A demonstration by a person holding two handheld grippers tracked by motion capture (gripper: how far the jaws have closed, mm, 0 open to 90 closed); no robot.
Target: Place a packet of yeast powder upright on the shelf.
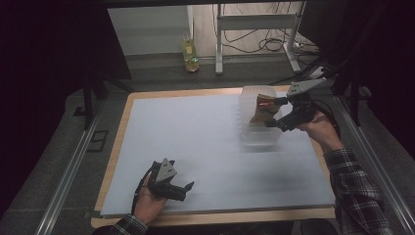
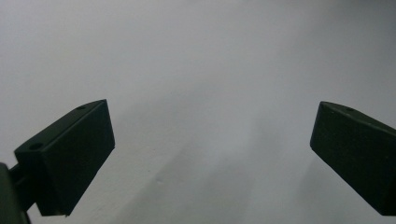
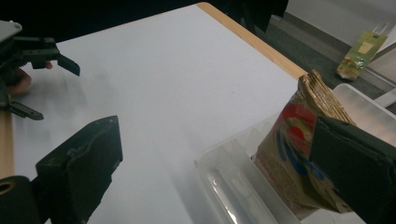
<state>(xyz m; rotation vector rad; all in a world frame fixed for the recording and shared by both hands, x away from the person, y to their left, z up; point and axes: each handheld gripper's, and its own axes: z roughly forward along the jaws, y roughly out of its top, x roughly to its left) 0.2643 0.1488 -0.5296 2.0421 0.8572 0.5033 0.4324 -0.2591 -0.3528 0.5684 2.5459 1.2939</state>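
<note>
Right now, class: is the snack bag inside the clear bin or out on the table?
Inside. The bag stands upright within the bin, its lower part behind the clear wall and its crimped top above the rim. The right tool is open beside it.

High overhead view and close right-jaw view, both on the white tabletop.

The high view is dim, its left and right edges sunk in near black, and only the pale bench catches light. Both gripper views are brighter, with soft shadows on the bench; the near fingers look blurred.
</note>
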